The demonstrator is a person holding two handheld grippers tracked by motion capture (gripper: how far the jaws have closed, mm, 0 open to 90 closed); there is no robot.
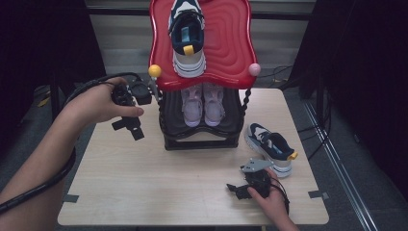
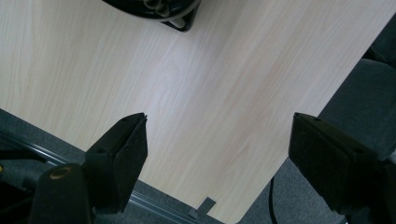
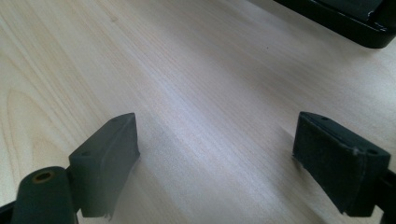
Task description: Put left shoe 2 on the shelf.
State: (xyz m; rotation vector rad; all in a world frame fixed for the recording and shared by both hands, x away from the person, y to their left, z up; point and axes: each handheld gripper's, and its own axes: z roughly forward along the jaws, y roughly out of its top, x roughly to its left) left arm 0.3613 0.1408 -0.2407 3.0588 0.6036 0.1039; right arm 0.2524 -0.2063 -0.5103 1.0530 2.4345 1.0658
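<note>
Navy sneaker (image 1: pixel 272 147) lay on the surface (image 1: pixel 144 183) right of the rack (image 1: pixel 202 139), near the empty, released right hand-held gripper (image 1: pixel 235 189); light, soft upper, so best grabbed at the stiffer heel collar.

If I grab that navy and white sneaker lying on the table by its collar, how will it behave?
The sneaker probably lifts easily, light for its bulk. Its padded upper may squash in the fingers, so the thick sole could sag downward. Its flat sole makes rolling unlikely.

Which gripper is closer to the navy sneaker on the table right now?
Right. The right gripper sits just in front of the navy sneaker; the left gripper hangs across the shoe rack, far off.
</note>
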